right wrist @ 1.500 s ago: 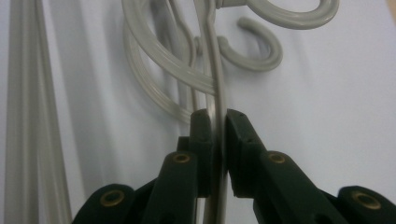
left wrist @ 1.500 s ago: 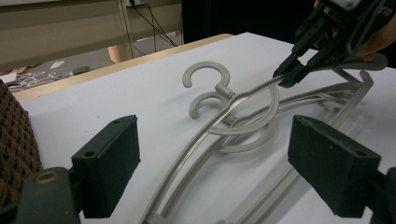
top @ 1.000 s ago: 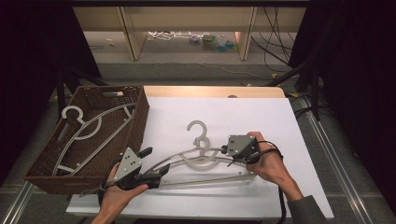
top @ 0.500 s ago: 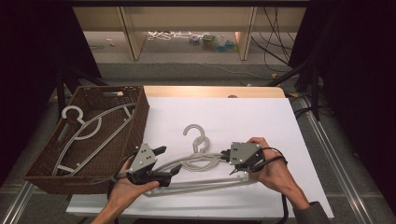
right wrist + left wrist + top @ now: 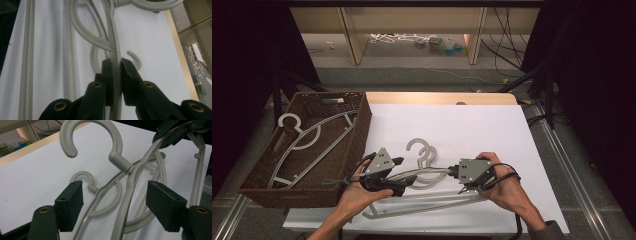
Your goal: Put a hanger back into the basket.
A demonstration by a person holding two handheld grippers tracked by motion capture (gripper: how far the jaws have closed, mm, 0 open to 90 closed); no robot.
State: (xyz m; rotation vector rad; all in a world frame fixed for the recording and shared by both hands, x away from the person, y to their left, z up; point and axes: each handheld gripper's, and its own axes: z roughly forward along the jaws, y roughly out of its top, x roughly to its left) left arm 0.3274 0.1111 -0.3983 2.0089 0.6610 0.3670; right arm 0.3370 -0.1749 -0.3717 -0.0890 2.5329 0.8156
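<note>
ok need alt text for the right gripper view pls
The right gripper is shut on the thin arm of a grey plastic hanger, seen from just behind its two black jaws. A second hanger lies underneath on the white table.

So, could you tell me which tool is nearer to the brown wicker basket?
Left. The left tool is just beside the basket's near right wall; the right tool is farther right, over the white tabletop.
</note>
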